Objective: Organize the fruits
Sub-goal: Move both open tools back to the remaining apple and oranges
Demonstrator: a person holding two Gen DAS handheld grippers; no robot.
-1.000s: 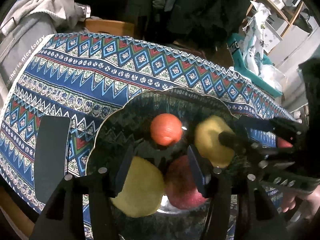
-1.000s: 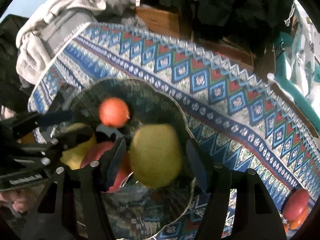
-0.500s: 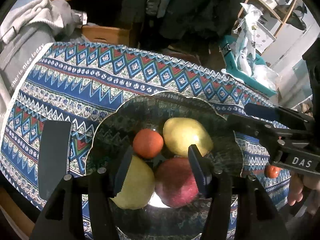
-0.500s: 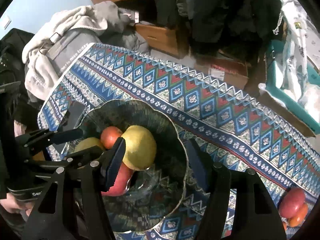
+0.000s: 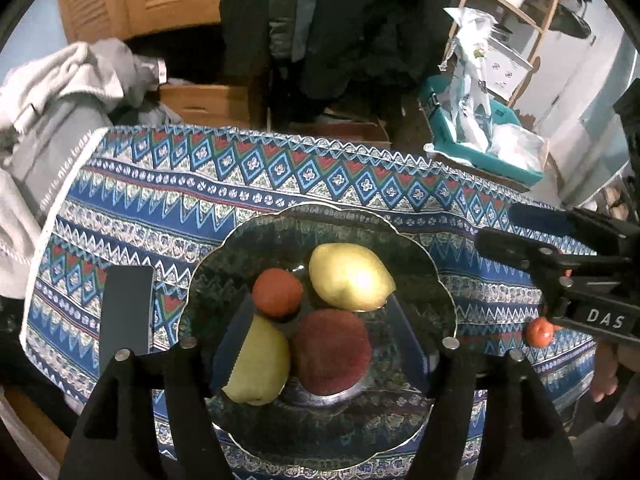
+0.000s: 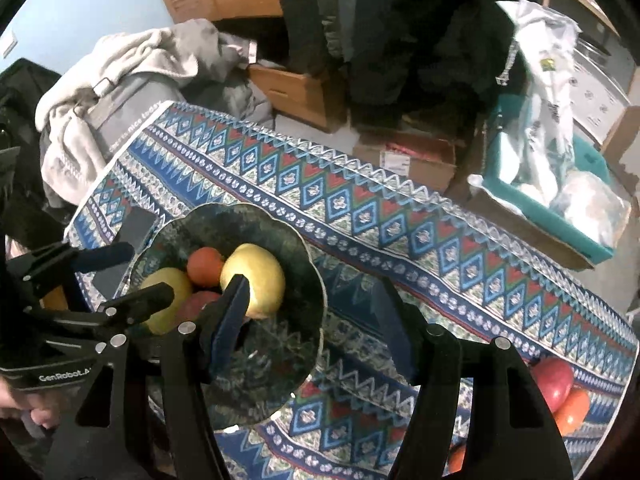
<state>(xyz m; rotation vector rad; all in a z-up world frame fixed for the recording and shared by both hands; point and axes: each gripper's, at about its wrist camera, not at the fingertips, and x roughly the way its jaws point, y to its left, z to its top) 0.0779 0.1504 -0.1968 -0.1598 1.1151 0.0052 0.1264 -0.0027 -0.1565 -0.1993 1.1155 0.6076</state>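
A dark green patterned bowl (image 5: 208, 272) stands on the blue zigzag tablecloth (image 5: 200, 184). In it lie a yellow pear (image 5: 348, 276), a small orange (image 5: 278, 292), a red apple (image 5: 332, 352) and a second yellow fruit (image 5: 260, 364). My left gripper (image 5: 324, 348) hovers above the bowl, its jaws opening with nothing pressed between them. Over the bowl's right rim (image 6: 316, 280) my right gripper (image 6: 310, 324) stands with its fingers apart and empty. It also shows from the side, the right gripper (image 5: 500, 228). A red apple (image 6: 554, 380) and an orange (image 6: 574, 410) lie loose at the cloth's right end.
A flat black slab (image 5: 126, 312) lies left of the bowl. Grey clothes (image 5: 60, 92) pile up past the table's left end. Beyond the far edge are cardboard boxes (image 6: 296, 92) and a teal crate (image 5: 480, 152) with plastic bags. A person's hand (image 6: 24, 408) holds the left gripper.
Both grippers rose and drew back from the bowl. The right gripper let go of the yellow pear, which now rests in the bowl. The left jaws have widened.
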